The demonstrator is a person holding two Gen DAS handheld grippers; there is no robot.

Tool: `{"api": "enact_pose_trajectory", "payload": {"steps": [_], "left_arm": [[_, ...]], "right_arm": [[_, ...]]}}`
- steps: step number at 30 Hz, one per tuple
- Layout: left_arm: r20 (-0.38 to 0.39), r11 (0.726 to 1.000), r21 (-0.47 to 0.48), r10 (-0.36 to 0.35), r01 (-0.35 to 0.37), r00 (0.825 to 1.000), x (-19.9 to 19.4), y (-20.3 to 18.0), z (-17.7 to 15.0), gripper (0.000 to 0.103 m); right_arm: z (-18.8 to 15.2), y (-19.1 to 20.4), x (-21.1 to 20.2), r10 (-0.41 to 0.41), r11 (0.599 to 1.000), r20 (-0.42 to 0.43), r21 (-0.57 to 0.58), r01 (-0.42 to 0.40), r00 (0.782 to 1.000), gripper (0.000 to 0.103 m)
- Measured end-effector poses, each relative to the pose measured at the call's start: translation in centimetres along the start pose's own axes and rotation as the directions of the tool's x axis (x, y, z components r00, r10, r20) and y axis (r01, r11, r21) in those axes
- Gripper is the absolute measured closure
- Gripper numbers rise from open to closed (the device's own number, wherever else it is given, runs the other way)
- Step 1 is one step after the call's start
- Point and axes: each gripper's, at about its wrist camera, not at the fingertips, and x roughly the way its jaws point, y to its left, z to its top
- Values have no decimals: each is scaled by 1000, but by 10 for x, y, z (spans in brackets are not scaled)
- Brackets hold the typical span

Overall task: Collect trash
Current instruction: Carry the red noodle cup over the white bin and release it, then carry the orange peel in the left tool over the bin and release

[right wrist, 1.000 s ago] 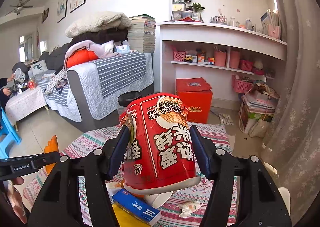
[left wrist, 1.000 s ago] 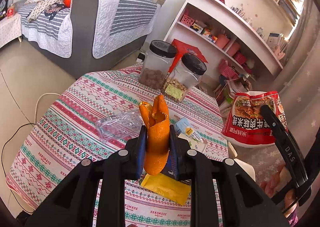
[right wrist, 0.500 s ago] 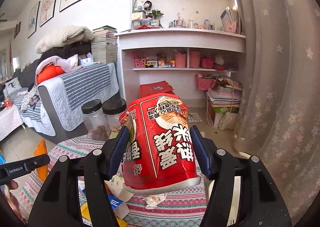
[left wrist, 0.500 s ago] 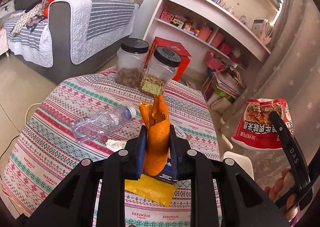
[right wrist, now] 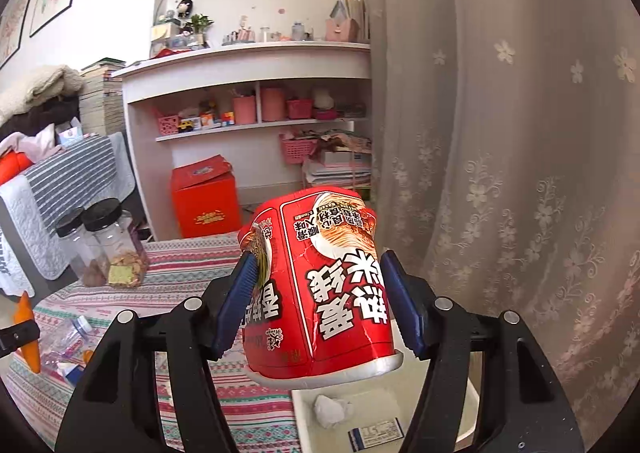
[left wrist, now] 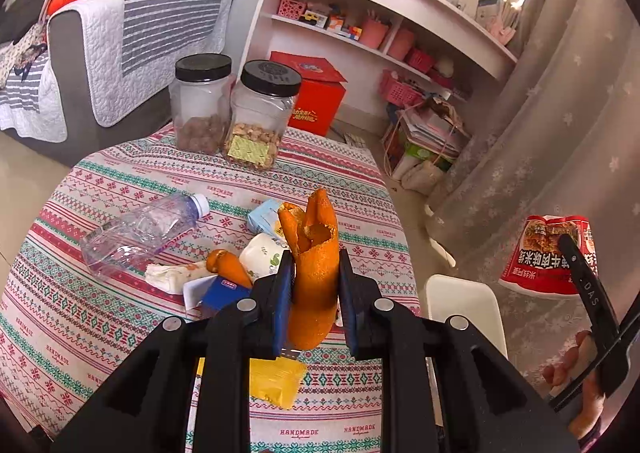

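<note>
Peel (left wrist: 314, 277) is sitting upright, pinched in my left hand-held gripper (left wrist: 314, 285) above the surface (left wrist: 80, 333), where a bottle (left wrist: 140, 233) and wrappers are lying. My right hand-held gripper (right wrist: 320, 305) is squeezing a red noodle cup (right wrist: 320, 285) upside down over a white bin (right wrist: 468, 413) holding tissue (right wrist: 332, 411).
</note>
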Motion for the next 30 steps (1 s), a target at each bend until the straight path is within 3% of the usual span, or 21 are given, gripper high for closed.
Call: {"api": "enact_pose_trajectory", "payload": {"steps": [4,7,10,15,20,30], "left_arm": [[-27,999,35,-12,13,1000,13,-20,-5,81],[-47,998,56,-26,29,999,21,-39,-8,81],[-62,995,81,-45,50,997,29,-61,-11,81],[-92,984,145,-86,99,992,44,-106,-17,81],[-158,969,181,-142,171,977,64,-147,-24,81],[-232,932,228,-229,281,946,93,-223,-26,81]], "right_arm": [[-8,-24,16,-87,996,-70,8,88,994,42],[-15,-41,30,-141,990,-157,5,144,977,38],[-21,-55,38,-187,982,-217,-5,190,958,23],[-21,-81,27,-240,970,-177,3,245,954,8],[-24,-103,25,-281,958,-189,6,287,941,7],[-37,-150,31,-350,924,-289,51,379,891,7]]}}
